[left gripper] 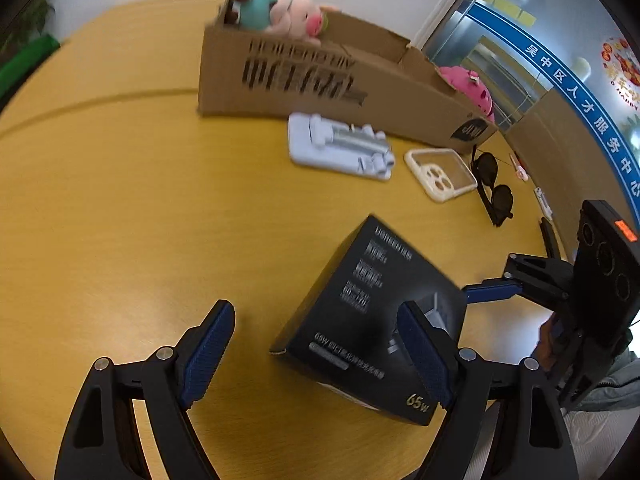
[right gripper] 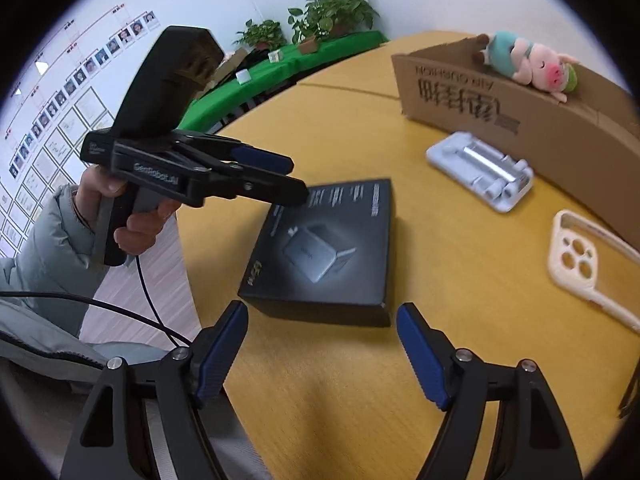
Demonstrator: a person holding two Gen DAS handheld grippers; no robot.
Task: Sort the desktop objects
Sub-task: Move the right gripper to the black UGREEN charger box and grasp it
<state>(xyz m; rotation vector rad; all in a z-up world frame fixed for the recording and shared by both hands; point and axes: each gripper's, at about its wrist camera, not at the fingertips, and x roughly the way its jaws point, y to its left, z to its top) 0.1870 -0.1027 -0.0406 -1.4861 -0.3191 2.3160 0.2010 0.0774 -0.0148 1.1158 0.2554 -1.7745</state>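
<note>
1 black charger box (left gripper: 360, 316) sits lower centre on the yellow table (left gripper: 120, 220). Both tongs released, gripping nothing: left tongs (left gripper: 320, 356) w/ right pad over the box, right tongs (right gripper: 322, 356) just short of it. Also 1 cardboard box (left gripper: 320, 80), 2 plush toys (pig (left gripper: 296, 16), pink one (left gripper: 472, 88)), 1 white stand (left gripper: 340, 148), 1 phone case (left gripper: 440, 174), 1 pr sunglasses (left gripper: 494, 188).
</note>
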